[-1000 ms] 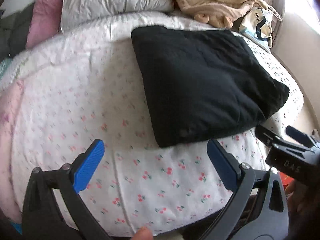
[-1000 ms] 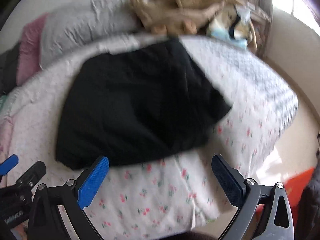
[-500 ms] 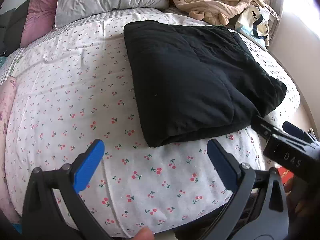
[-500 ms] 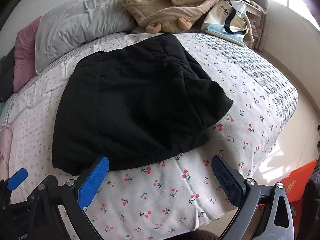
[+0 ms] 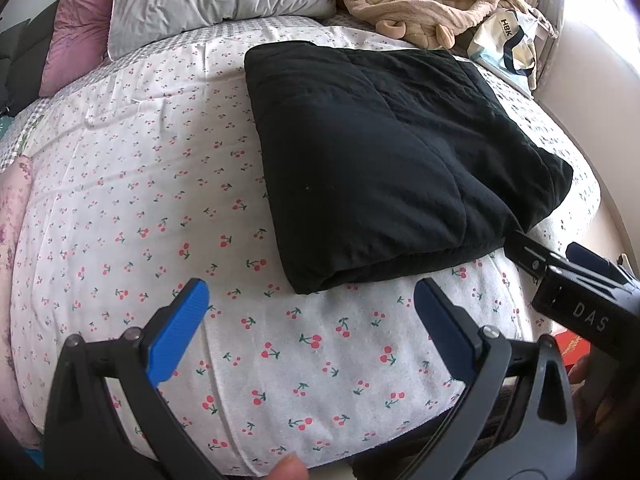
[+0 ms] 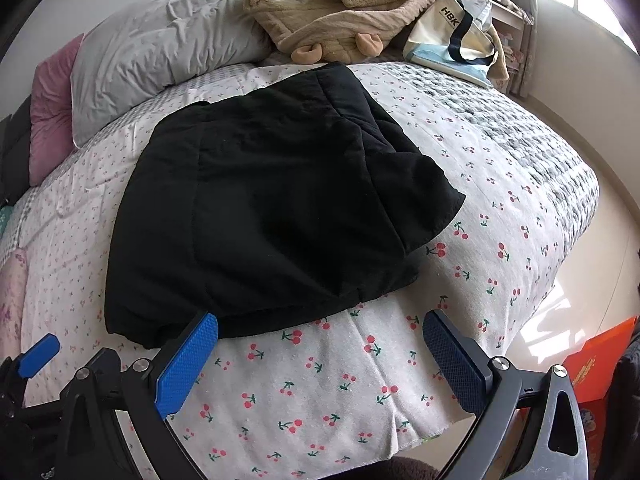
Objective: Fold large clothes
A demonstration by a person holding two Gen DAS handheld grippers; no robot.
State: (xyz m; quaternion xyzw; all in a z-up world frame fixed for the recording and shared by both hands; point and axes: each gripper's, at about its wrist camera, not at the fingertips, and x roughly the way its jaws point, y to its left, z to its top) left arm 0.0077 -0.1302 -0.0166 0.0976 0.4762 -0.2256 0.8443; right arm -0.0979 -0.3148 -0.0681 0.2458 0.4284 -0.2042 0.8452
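A black padded garment [image 5: 384, 160] lies folded into a thick rectangle on the cherry-print bedspread [image 5: 140, 184]. It also shows in the right wrist view [image 6: 272, 216]. My left gripper [image 5: 312, 316] is open and empty, above the bedspread just short of the garment's near edge. My right gripper [image 6: 320, 344] is open and empty, its left fingertip [image 6: 192, 352] close to the garment's near edge. The right gripper's body shows at the right edge of the left wrist view [image 5: 576, 292].
A grey pillow [image 6: 160, 52], a pink pillow [image 6: 52, 108], a heap of beige fleece clothing [image 6: 352, 12] and a tote bag [image 6: 452, 40] lie at the head of the bed. The bed's foot edge is close below me. An orange box [image 6: 596, 364] stands on the floor at right.
Both grippers have moved a little closer to the garment's near edge. Both stay open. The garment has not moved.
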